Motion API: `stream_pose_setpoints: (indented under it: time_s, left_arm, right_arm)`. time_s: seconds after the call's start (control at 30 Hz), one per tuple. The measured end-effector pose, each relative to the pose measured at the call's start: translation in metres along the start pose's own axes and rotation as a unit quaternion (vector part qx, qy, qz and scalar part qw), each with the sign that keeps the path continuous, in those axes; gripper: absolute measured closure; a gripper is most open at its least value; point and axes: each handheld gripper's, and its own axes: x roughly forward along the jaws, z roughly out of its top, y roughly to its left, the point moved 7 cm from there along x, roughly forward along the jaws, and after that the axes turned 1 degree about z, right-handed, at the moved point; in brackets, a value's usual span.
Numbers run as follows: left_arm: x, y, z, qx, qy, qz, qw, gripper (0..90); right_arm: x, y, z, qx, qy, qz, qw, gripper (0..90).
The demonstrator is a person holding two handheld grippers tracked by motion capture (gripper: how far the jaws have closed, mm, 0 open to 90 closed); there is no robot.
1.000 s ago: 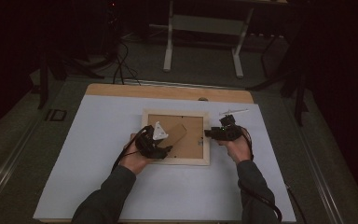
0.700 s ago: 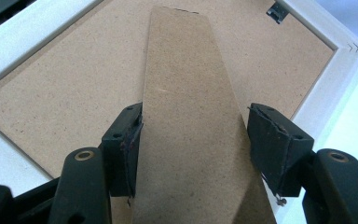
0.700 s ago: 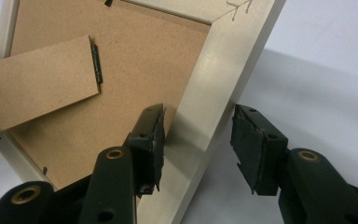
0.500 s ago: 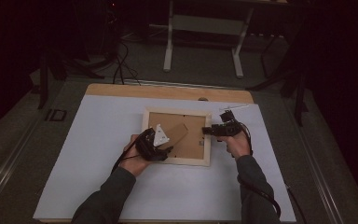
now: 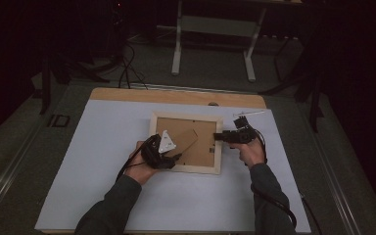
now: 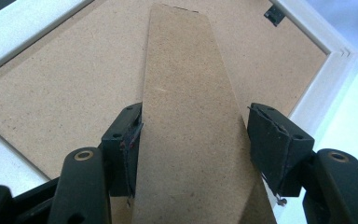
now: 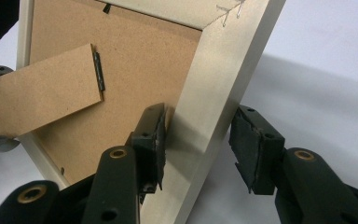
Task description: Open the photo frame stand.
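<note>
A pale wooden picture frame (image 5: 186, 115) lies face down on the white table top, its brown backing board (image 6: 74, 84) facing up. A brown stand strut (image 5: 186, 139) is hinged to the backing (image 7: 99, 70). My left gripper (image 5: 175, 155) holds the strut (image 6: 186, 93) across its width, with both pads (image 6: 129, 140) at its edges. My right gripper (image 5: 219, 137) straddles the frame's right rail (image 7: 214, 79). Its jaws have just been closing, and a thin gap still shows at the right pad (image 7: 242, 144). In the right gripper view the strut (image 7: 42, 88) stands slightly off the backing.
The white sheet (image 5: 103, 147) covers a wooden table whose far edge (image 5: 176, 95) shows bare. A thin pale stick-like thing (image 5: 248, 113) lies just behind the right hand. Desk legs (image 5: 177, 44) and floor cables (image 5: 125, 73) stand beyond the table.
</note>
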Motion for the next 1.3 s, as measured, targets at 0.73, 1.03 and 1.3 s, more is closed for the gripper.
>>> stream_pose_setpoints:
  time_s: [0.73, 1.03, 1.3]
  left_arm:
    - [-0.006, 0.019, 0.006, -0.087, 0.033, -0.079, 0.9925, 35.4]
    - [0.003, 0.018, 0.005, -0.144, 0.052, -0.157, 0.9756, 40.3]
    - [0.011, 0.015, 0.001, -0.15, 0.081, -0.172, 0.9701, 49.6]
  right_arm:
    - [0.001, 0.003, 0.002, -0.002, -0.007, -0.016, 0.9998, 56.3]
    - [0.0, 0.004, 0.002, -0.003, -0.009, -0.019, 0.9998, 56.4]
    - [-0.002, 0.006, 0.002, -0.01, -0.008, -0.023, 0.9996, 56.3]
